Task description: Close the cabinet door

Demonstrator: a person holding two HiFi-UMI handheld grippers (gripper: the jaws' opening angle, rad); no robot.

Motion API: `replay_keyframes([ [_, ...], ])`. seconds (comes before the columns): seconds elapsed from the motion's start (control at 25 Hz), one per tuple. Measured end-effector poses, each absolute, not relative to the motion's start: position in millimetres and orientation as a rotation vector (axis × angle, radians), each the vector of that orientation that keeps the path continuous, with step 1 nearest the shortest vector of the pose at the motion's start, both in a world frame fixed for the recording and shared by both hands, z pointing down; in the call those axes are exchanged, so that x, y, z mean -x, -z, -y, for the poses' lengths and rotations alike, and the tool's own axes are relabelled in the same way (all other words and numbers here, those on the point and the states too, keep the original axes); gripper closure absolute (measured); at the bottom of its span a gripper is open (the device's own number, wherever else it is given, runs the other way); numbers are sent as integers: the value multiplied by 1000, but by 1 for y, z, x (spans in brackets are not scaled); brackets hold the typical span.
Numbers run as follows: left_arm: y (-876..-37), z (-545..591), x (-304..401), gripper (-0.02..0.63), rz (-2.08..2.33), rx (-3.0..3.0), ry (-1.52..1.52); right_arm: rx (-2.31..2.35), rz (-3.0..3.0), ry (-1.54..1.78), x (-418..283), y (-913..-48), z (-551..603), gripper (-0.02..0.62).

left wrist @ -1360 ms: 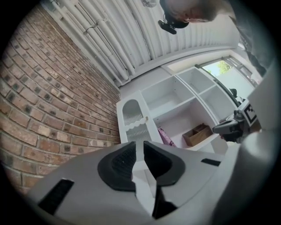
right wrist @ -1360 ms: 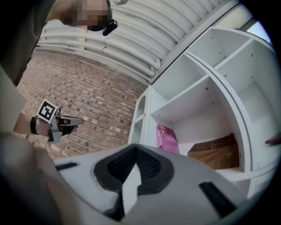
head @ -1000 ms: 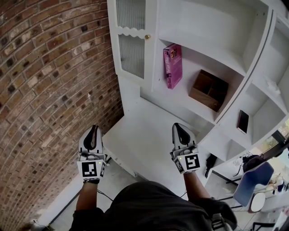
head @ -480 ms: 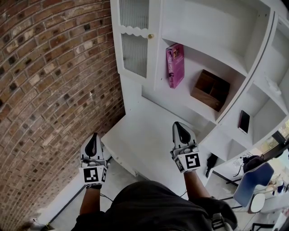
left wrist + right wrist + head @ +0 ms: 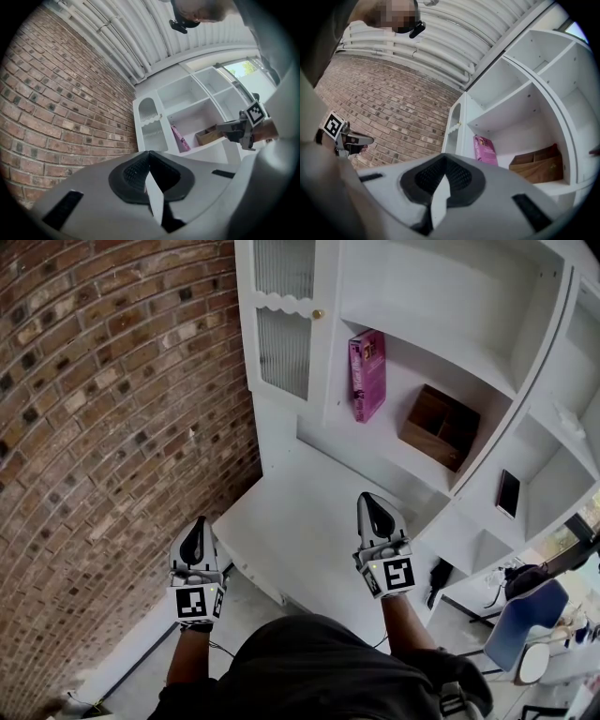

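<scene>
The white cabinet door [image 5: 281, 320], with ribbed glass panels and a small gold knob [image 5: 318, 313], is at the cabinet's left end beside the brick wall. It appears to lie flush with the cabinet front, as the door [image 5: 151, 125] also does in the left gripper view. My left gripper [image 5: 195, 527] hangs low near the counter's left corner, far below the door, shut and empty. Held over the white counter, my right gripper [image 5: 373, 504] is also shut with nothing in it. Both the left gripper's jaws [image 5: 149, 155] and the right gripper's jaws [image 5: 444, 159] meet at the tip.
A brick wall [image 5: 103, 409] runs along the left. Open shelves hold a pink book [image 5: 367, 376], a brown wooden box [image 5: 439, 427] and a dark flat item [image 5: 507, 493]. Below them juts a white counter [image 5: 300, 512]. A blue chair [image 5: 525, 615] stands at the lower right.
My left gripper has dropped lower and nearer my body. The right gripper has stayed in place.
</scene>
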State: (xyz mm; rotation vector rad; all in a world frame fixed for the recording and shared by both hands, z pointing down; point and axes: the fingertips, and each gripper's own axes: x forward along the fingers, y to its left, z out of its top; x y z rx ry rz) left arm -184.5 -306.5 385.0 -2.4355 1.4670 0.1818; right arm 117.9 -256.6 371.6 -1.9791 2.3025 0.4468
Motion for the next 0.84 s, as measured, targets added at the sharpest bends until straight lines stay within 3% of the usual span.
replay_keyframes([
  [0.84,-384,312,167,603,-1437,2457,-187,1999,-2288,-452,-130,-372,253,595],
])
